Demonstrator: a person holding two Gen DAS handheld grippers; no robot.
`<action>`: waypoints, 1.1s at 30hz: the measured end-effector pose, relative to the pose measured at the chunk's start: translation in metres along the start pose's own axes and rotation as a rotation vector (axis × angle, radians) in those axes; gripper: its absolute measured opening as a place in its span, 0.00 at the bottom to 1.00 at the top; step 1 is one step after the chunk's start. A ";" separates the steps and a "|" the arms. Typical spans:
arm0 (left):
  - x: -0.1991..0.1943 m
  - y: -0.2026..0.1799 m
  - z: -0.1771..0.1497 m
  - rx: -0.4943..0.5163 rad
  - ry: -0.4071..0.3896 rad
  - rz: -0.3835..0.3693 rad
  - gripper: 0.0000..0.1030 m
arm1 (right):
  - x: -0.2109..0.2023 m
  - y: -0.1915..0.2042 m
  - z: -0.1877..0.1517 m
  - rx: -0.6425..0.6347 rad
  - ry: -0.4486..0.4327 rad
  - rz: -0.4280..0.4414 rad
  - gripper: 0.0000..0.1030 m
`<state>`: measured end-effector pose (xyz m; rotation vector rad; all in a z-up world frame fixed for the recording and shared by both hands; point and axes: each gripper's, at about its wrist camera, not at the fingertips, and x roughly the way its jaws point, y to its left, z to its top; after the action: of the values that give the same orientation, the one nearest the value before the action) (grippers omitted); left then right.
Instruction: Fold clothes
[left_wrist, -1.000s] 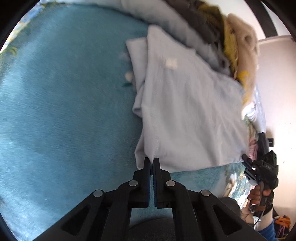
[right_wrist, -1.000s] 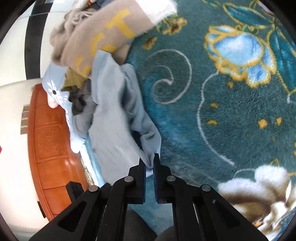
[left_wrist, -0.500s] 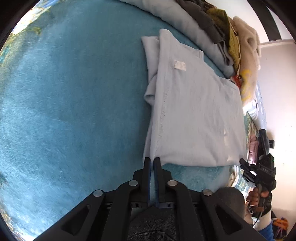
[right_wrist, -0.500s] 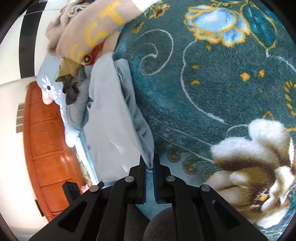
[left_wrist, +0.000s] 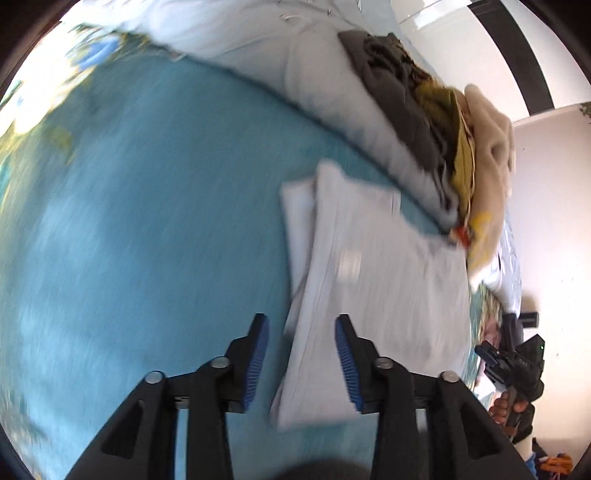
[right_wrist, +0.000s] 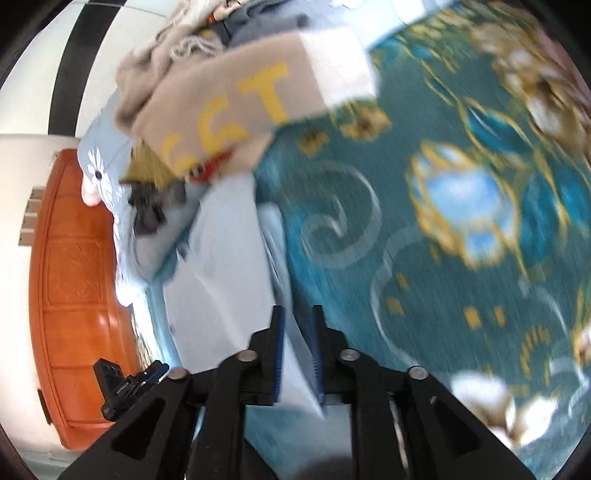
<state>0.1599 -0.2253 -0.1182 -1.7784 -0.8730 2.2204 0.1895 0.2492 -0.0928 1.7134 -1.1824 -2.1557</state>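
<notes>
Both grippers' jaws have just been opening: left gripper (left_wrist: 301, 334) is standing apart over the shirt (left_wrist: 373, 295); right gripper (right_wrist: 297, 326), slightly apart, is straddling its corner; only its view is showing the cabinet (right_wrist: 77, 295) at left.

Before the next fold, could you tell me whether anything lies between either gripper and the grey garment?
Nothing visible does. The left gripper, jaws just opened, hangs over the grey garment, whose near edge shows in the gap. The right gripper, also just opened, has the garment's corner between its pads. The clothes pile lies beyond.
</notes>
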 end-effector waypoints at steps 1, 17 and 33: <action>0.008 -0.003 0.012 0.006 -0.010 0.000 0.47 | 0.006 0.005 0.010 -0.004 -0.006 0.009 0.31; 0.060 -0.018 0.074 0.056 -0.047 -0.001 0.49 | 0.089 0.038 0.084 0.016 0.012 0.117 0.34; 0.041 -0.041 0.063 0.146 -0.127 0.009 0.04 | 0.065 0.068 0.082 -0.135 0.019 0.163 0.02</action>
<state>0.0802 -0.1932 -0.1231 -1.5954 -0.7059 2.3583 0.0726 0.2067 -0.0946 1.5241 -1.1029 -2.0671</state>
